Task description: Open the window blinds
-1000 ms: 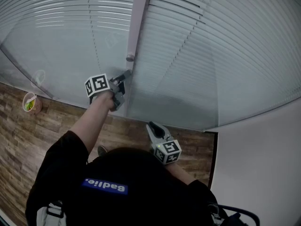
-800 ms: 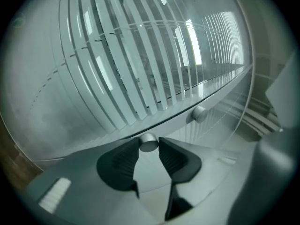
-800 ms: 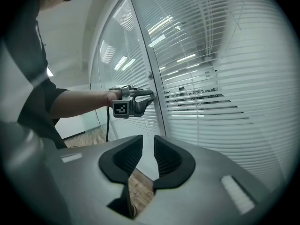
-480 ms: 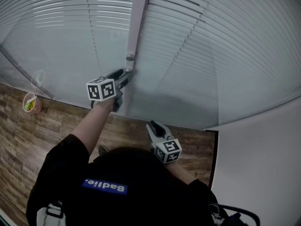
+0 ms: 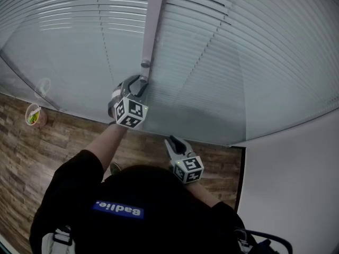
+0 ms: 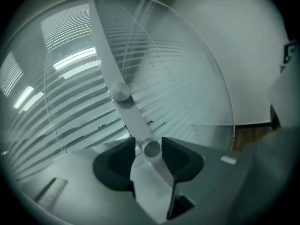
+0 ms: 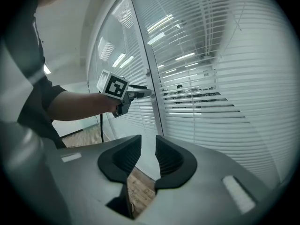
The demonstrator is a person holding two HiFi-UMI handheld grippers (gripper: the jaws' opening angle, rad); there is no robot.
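Closed white slat blinds [image 5: 238, 62] hang behind glass on both sides of a grey frame post [image 5: 153, 20]. Two small round knobs sit on the post; the upper knob [image 6: 121, 92] is free. My left gripper [image 5: 139, 83] is at the post with the lower knob [image 6: 151, 148] between its jaws. Those jaws have just been closing again, and a thin gap still shows beside the knob on the left. The right gripper view shows my left gripper [image 7: 143, 93] reaching level to the post. My right gripper [image 5: 172, 142] hangs lower and nearer to me, jaws slightly apart and empty.
A wood floor [image 5: 32, 152] runs below the glass, with a small cup [image 5: 34, 115] holding something green at the left. A white wall [image 5: 296, 194] stands at the right. My own torso in a black shirt fills the bottom of the head view.
My left gripper has rolled about its own axis at the knob, so its marker cube swung from the left side to the near side. The right gripper has not moved.
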